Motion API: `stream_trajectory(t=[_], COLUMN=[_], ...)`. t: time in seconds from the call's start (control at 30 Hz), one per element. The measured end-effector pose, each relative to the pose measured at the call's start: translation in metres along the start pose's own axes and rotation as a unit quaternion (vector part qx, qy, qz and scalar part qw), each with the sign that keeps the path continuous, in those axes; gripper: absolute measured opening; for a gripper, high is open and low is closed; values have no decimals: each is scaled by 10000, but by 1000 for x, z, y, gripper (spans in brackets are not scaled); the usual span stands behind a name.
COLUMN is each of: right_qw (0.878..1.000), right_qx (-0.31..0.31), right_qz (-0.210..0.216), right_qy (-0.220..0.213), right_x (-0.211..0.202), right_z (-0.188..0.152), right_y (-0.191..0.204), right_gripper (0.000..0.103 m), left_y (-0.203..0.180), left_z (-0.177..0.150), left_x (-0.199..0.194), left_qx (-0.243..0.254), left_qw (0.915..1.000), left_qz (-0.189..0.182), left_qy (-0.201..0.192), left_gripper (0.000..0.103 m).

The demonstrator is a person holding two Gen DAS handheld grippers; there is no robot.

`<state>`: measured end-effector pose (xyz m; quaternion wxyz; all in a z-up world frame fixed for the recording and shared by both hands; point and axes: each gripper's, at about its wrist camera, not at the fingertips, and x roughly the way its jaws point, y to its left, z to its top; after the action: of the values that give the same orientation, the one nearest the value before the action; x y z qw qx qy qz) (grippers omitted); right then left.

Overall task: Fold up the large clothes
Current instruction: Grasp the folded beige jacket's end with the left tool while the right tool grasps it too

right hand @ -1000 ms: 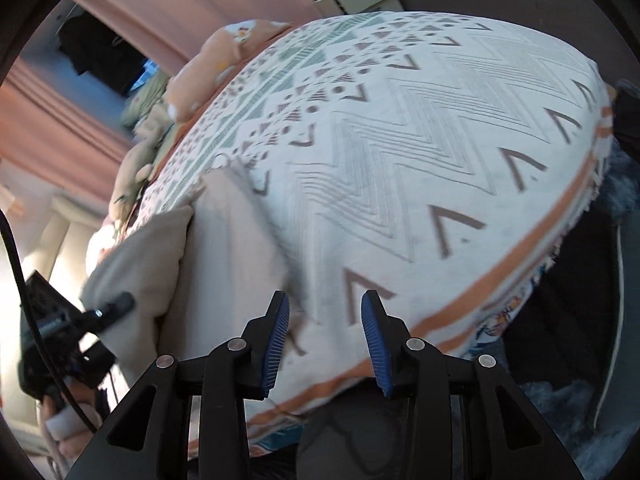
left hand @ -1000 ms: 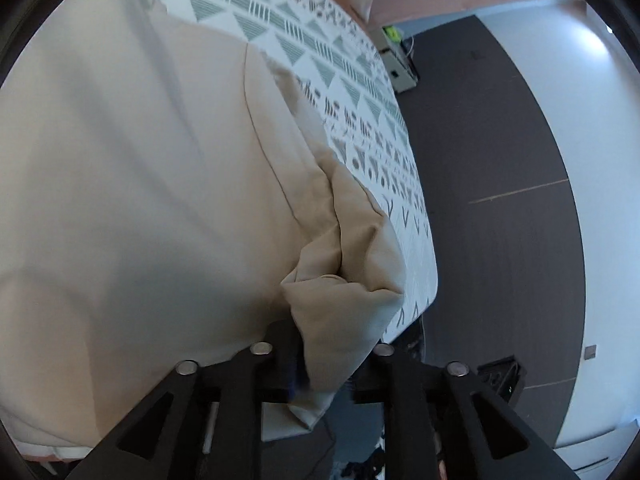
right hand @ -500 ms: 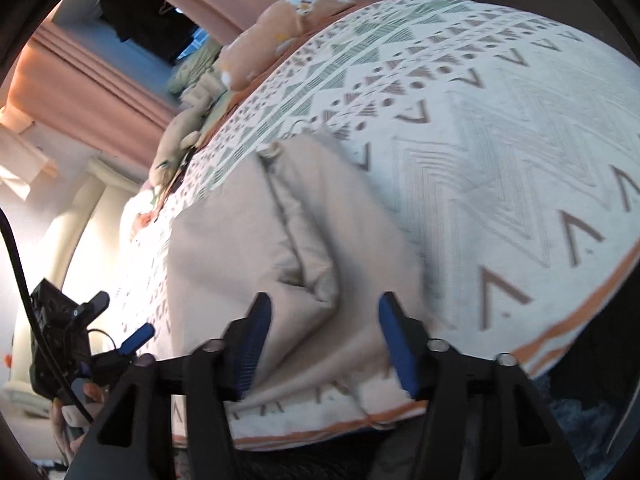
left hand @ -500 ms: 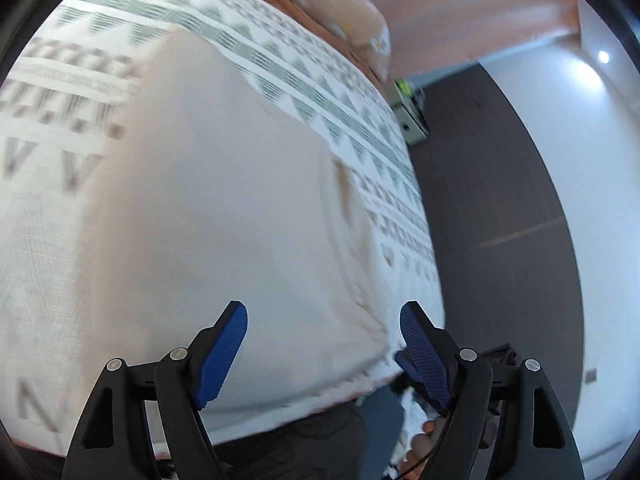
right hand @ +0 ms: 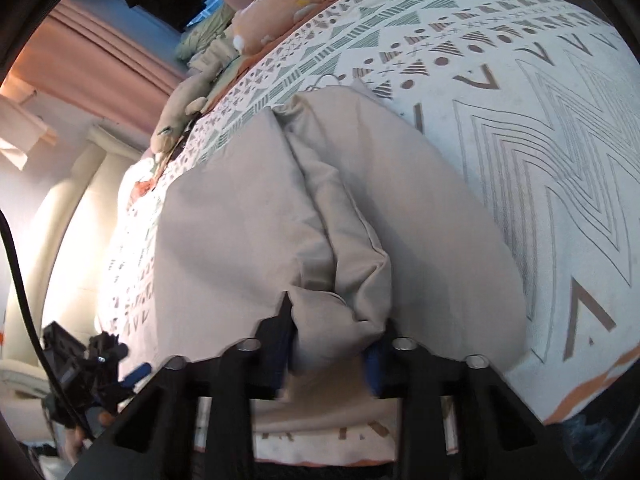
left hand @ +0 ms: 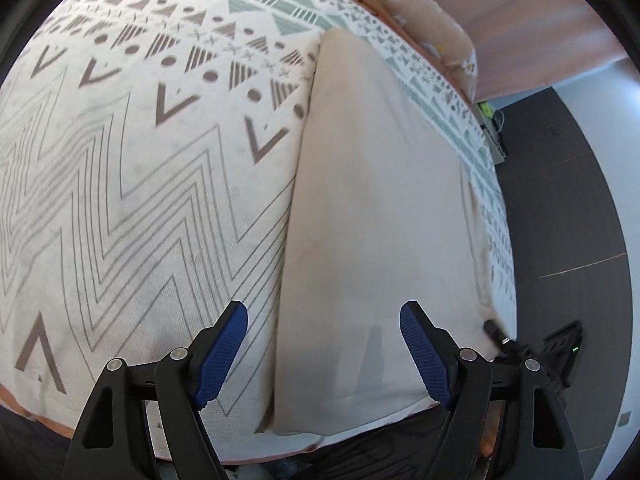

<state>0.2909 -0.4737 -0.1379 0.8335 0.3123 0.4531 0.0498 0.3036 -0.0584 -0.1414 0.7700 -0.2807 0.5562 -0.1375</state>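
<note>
Step in hand: fold of the beige garment (left hand: 372, 208), half done by the look of it; one long panel flat on the patterned bedspread (left hand: 132, 184), a bunched corner raised in the right-wrist view.
Garment position: from 12 o'clock down to 6 o'clock in the left-wrist view, near edge just beside the bed's edge; at centre in the right-wrist view (right hand: 248, 216).
Left gripper (left hand: 322, 354): jaws wide apart, nothing pinched; garment's near edge below the gap, blue pads clear of it.
Right gripper (right hand: 330, 354): jaws just closing, now clamped on the bunched corner of cloth at 6 o'clock.
Next move, as judged: corner carried across and laid flush on the flat panel; left gripper free for an opposite edge or for smoothing.
Surroundings: plush toys (right hand: 304, 8) at 12 o'clock by the pink curtain (right hand: 100, 52); dark floor (left hand: 560, 184) at 3 o'clock; small cabinet (left hand: 494, 136) at 2 o'clock.
Obstacles: none on the cloth itself; thick wad between the pads, uneven crease likely; toys well apart.
</note>
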Motion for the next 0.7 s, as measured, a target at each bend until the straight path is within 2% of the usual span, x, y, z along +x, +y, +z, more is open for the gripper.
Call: stream_trajectory(t=[0.17,0.37,0.57,0.7], right_qw=[9972,9926,9932,9944], right_qx=[-633,-861,-592,-162], right_qz=[72,80,-155,-273], right_qy=[-393,-856,-990,-1012], right_x=[-23,-55,-68,-68], right_z=[13,19,14,4], right_y=[35,46,12,-23], right_gripper=[14,12,12,12], left_y=[6,-9,-24,-35], left_z=[-6,-4,-4,-6], left_x=[27,40,46,52], left_qx=[-17,206,310,413], left_qw=[9995,9990,9985,9980], left_qz=[-37,-158,-224,-220], left_qy=[316,355,404,435], left_gripper=[60,59,59,59])
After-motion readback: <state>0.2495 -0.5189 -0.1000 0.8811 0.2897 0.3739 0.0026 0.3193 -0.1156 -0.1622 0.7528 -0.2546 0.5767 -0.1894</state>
